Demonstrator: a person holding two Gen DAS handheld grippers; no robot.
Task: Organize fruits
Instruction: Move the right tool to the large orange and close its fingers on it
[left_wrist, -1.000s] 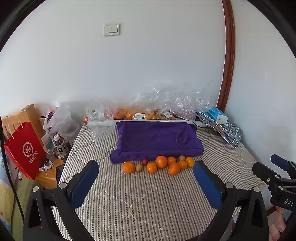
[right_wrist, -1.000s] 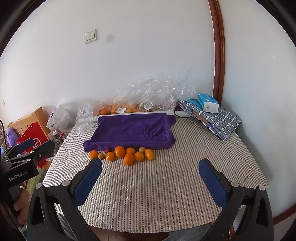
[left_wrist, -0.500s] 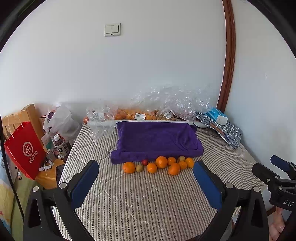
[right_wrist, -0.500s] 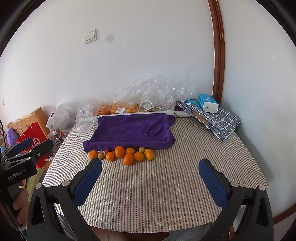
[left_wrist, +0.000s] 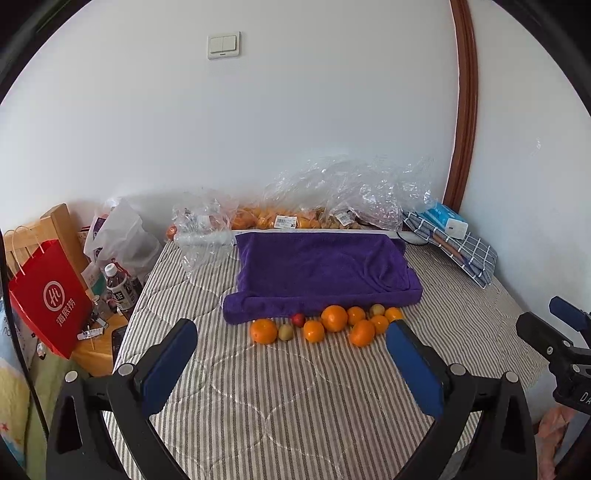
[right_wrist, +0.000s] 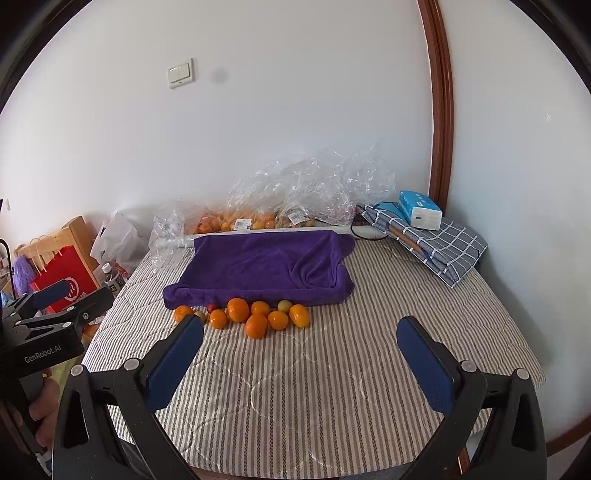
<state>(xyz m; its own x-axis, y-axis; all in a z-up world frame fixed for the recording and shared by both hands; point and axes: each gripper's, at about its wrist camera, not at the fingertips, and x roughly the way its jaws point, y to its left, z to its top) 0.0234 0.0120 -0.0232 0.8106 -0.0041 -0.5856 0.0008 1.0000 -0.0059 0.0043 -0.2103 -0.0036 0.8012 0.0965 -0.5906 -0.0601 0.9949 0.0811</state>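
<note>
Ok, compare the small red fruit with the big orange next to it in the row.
The small red fruit is red and far smaller; the big orange is orange and the largest in the row. The red fruit sits close against the purple towel; the orange reaches further forward. Both are round, loose and ungripped on the striped cover.

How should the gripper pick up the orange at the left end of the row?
Grip the leftmost orange across its round middle, coming down from above and in front. Its left side is bare cloth, but a small greenish fruit sits close on its right, so a finger must slip into that narrow gap. The left gripper is open and probably the handier one.
</note>
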